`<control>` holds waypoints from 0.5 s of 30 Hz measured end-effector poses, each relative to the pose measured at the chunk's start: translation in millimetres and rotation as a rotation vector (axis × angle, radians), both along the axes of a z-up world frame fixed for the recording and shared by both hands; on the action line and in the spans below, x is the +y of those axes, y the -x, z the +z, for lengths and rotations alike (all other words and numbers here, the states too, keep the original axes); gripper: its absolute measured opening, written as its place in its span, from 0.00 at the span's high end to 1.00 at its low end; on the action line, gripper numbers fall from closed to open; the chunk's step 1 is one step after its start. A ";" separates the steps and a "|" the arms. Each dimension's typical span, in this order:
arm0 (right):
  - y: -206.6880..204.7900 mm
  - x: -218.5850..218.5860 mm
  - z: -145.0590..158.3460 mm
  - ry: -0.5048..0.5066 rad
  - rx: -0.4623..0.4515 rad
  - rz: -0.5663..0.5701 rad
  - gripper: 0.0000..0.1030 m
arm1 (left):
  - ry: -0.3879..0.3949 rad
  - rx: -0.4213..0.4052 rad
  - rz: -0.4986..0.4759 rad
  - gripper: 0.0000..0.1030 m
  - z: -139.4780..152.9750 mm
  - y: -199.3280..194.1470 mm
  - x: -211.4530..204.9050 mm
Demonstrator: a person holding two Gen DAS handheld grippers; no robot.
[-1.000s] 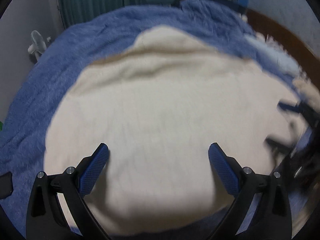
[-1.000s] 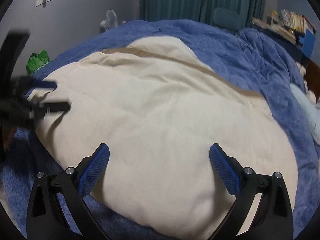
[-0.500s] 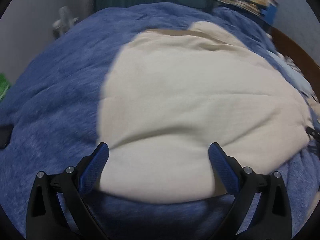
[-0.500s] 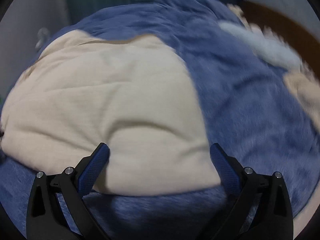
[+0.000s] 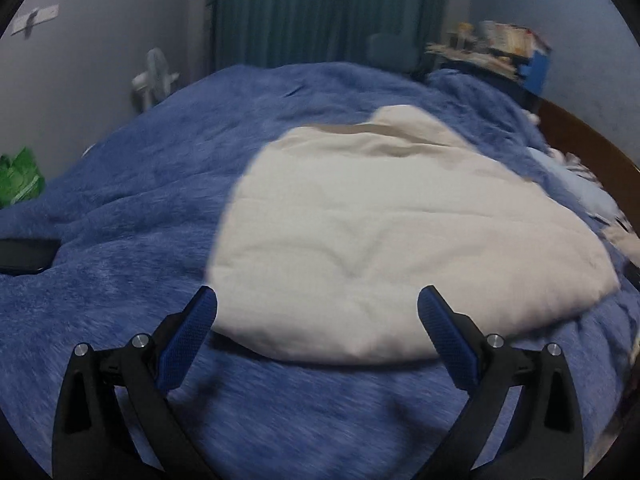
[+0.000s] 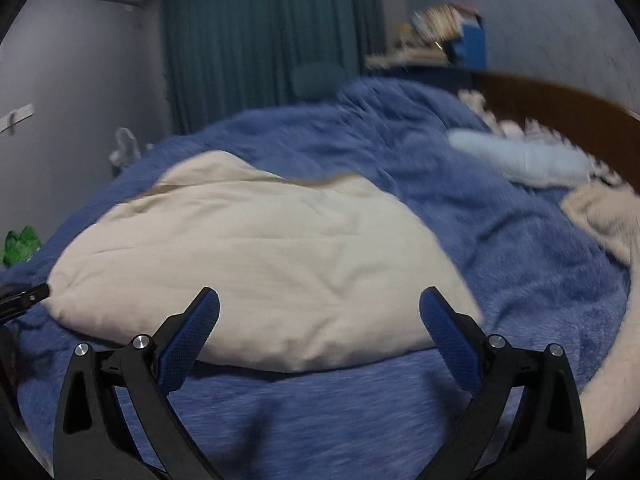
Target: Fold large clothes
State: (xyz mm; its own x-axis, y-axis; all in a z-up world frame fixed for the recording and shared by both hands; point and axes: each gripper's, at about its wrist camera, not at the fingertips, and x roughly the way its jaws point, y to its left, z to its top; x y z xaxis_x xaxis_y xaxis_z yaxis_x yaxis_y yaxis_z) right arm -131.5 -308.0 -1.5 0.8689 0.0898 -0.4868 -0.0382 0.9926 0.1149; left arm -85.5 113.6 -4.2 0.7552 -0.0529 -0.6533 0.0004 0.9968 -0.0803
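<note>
Cream garment (image 5: 384, 240) lies folded into a broad flat pad on the blue blanket (image 5: 132, 208) covering the bed, right of centre in the left view. Left tool (image 5: 317, 312) spread wide, empty, hovering at the garment's near edge. Right tool (image 6: 319, 312) also wide apart, holding nothing, above the same near edge. Beige cloth (image 6: 604, 216) far right, blurred, maybe another garment. Green curtain (image 6: 260, 40) behind.
</note>
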 end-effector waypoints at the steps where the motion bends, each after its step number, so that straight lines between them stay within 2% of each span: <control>1: 3.4 9.7 2.0 0.005 -0.026 0.026 0.06 | -0.010 -0.009 -0.020 0.06 0.4 4.0 -7.5; 5: 11.4 52.4 9.3 0.069 -0.129 0.116 0.06 | -0.114 -0.048 -0.108 0.06 -3.3 9.4 -50.6; 6: 12.5 60.7 8.4 0.089 -0.127 0.130 0.06 | -0.130 -0.047 -0.119 0.06 -5.9 11.9 -57.4; 8: 12.2 73.7 0.3 0.138 -0.082 0.143 0.06 | -0.144 -0.013 -0.123 0.06 -14.0 15.8 -64.9; 11: 14.7 76.9 -15.6 0.145 0.005 0.163 0.06 | -0.138 0.046 -0.101 0.06 -24.6 18.5 -67.7; 15: 21.4 72.7 -28.6 0.136 0.067 0.107 0.06 | -0.091 0.051 -0.046 0.06 -28.4 31.2 -60.3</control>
State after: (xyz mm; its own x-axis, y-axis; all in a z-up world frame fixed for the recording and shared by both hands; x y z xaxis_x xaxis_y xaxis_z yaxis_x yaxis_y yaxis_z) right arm -152.9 -235.3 -30.1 0.8235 0.1094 -0.5567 -0.1409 0.9899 -0.0138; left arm -116.7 53.3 -32.7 0.7189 -0.0255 -0.6946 0.0448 0.9990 0.0097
